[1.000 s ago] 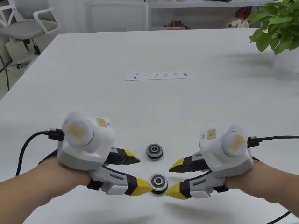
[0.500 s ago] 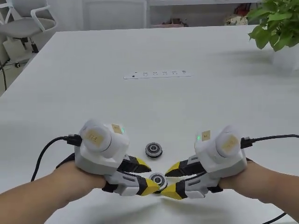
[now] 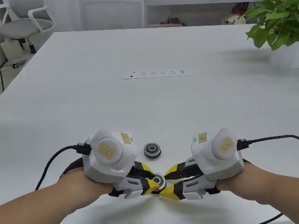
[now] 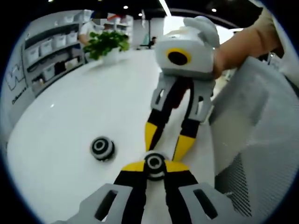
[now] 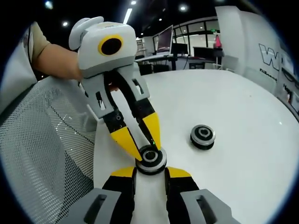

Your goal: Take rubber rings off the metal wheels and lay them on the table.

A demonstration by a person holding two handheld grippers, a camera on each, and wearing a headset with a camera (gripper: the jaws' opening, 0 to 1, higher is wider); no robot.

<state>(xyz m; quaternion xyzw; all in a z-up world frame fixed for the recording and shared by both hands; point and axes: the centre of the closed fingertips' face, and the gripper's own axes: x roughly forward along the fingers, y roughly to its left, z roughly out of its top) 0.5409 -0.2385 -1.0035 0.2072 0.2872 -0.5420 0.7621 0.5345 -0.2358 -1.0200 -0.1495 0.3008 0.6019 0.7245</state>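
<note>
Two small metal wheels with black rubber rings lie on the white table (image 3: pixel 154 107). The near wheel (image 3: pixel 158 181) sits between both grippers' yellow tips. My left gripper (image 3: pixel 150 183) comes in from the left and my right gripper (image 3: pixel 166 185) from the right. In the left gripper view, the left gripper (image 4: pixel 154 166) has its jaws pressed against the near wheel (image 4: pixel 154 163) on both sides, and the right gripper (image 4: pixel 164 148) reaches its far edge. In the right gripper view, the right gripper (image 5: pixel 151 171) clamps the same wheel (image 5: pixel 151 157), with the left gripper (image 5: pixel 144 142) touching it. The second wheel (image 3: pixel 152 150) lies free just beyond.
A white power strip (image 3: pixel 156 73) lies at mid-table. A potted plant (image 3: pixel 275 23) stands at the far right corner and an office chair (image 3: pixel 21 23) beyond the far left. Black cables (image 3: pixel 56 158) trail from both grippers. Open table surface stretches beyond the second wheel.
Both grippers have moved inward and narrowed their jaws onto the near wheel, which lay between open tips a second ago. The second wheel has stayed put.
</note>
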